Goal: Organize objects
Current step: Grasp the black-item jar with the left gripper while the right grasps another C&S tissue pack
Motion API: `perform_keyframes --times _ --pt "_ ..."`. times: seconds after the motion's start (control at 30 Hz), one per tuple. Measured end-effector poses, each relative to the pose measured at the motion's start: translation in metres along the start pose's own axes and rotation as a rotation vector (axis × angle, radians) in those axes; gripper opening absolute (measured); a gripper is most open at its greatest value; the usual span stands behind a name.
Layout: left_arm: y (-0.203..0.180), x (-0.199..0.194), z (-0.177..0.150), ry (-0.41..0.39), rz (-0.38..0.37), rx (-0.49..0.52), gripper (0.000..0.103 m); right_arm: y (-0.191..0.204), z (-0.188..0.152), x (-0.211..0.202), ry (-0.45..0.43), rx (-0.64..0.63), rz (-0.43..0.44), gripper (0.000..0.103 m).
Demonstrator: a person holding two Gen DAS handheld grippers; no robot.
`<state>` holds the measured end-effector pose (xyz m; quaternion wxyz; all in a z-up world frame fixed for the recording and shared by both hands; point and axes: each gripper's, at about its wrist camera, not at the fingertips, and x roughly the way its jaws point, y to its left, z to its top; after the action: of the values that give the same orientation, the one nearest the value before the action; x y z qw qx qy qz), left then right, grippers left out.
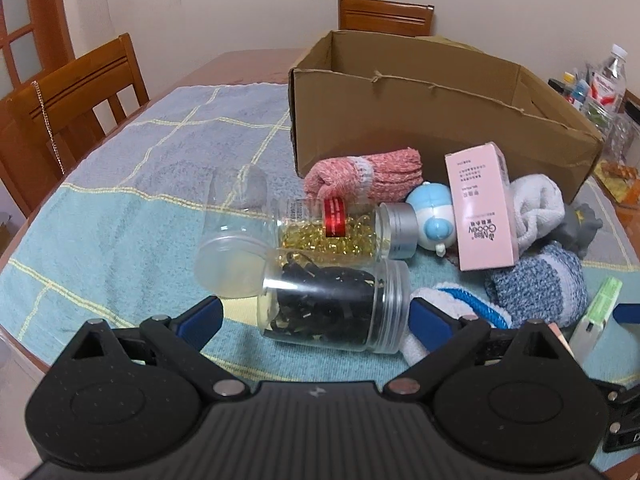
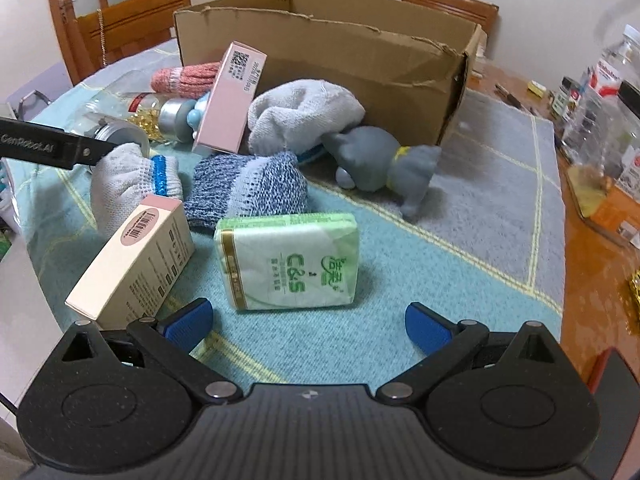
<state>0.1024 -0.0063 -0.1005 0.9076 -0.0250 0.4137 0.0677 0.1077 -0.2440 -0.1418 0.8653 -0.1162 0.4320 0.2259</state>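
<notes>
While the left gripper [image 1: 316, 316] is spread around the jar [image 1: 334, 304], perhaps untouched, the right gripper [image 2: 308, 326] is held released near the tissue pack [image 2: 286, 260].

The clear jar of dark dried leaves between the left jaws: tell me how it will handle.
The jar lies on its side, so it may roll if nudged. Its smooth clear wall looks slippery. Dried leaves suggest it is light.
</notes>
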Motion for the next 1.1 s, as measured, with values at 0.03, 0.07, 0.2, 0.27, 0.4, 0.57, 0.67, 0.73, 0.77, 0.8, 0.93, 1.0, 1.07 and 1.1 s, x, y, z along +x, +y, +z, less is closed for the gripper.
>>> perform_keyframes --times 0.03,0.07,0.2,0.27,0.4,0.57,0.67,0.73,0.77,0.8,0.93,1.0,1.07,1.1 --pt "0.0 0.001 0.0 -0.001 0.001 -0.005 0.097 -0.002 -0.001 -0.001 -0.007 -0.005 0.004 0.103" --pt "0.0 0.001 0.0 -0.002 0.001 -0.011 0.097 -0.002 -0.001 -0.001 -0.012 -0.009 0.009 0.103" --pt "-0.001 0.001 0.001 -0.007 -0.015 -0.022 0.091 -0.004 0.002 0.003 -0.02 -0.012 0.011 0.103" --pt "0.0 0.001 0.001 -0.011 -0.016 -0.023 0.089 -0.003 0.004 0.003 -0.011 -0.011 0.011 0.103" --pt "0.002 0.003 0.003 -0.011 -0.025 -0.032 0.086 -0.005 0.009 0.004 0.005 0.001 0.013 0.103" --pt "0.0 0.006 0.006 -0.013 -0.038 -0.017 0.083 -0.004 0.013 0.0 -0.025 0.017 0.022 0.103" --pt "0.003 0.011 0.008 -0.006 -0.05 -0.028 0.082 0.0 0.017 -0.001 -0.037 0.009 0.015 0.1" --pt "0.004 0.013 0.008 0.003 -0.066 -0.035 0.077 0.002 0.019 -0.001 -0.039 0.007 0.015 0.095" --pt "0.004 0.013 0.008 0.005 -0.066 -0.032 0.077 0.002 0.02 -0.001 -0.036 0.005 0.014 0.09" --pt "0.004 0.012 0.008 0.005 -0.063 -0.028 0.077 0.002 0.021 0.0 -0.031 0.004 0.012 0.088" --pt "0.006 0.01 0.006 0.01 -0.064 -0.017 0.077 0.0 0.018 -0.001 -0.012 0.012 0.008 0.075" --pt "0.007 0.012 0.007 0.014 -0.066 -0.016 0.077 -0.002 0.018 -0.001 -0.004 0.021 0.001 0.075" --pt "0.006 0.015 0.009 0.02 -0.065 -0.017 0.077 -0.002 0.018 -0.001 -0.003 0.027 -0.003 0.075" --pt "0.005 0.016 0.009 0.021 -0.068 -0.013 0.077 -0.001 0.018 -0.001 -0.005 0.029 -0.007 0.075"
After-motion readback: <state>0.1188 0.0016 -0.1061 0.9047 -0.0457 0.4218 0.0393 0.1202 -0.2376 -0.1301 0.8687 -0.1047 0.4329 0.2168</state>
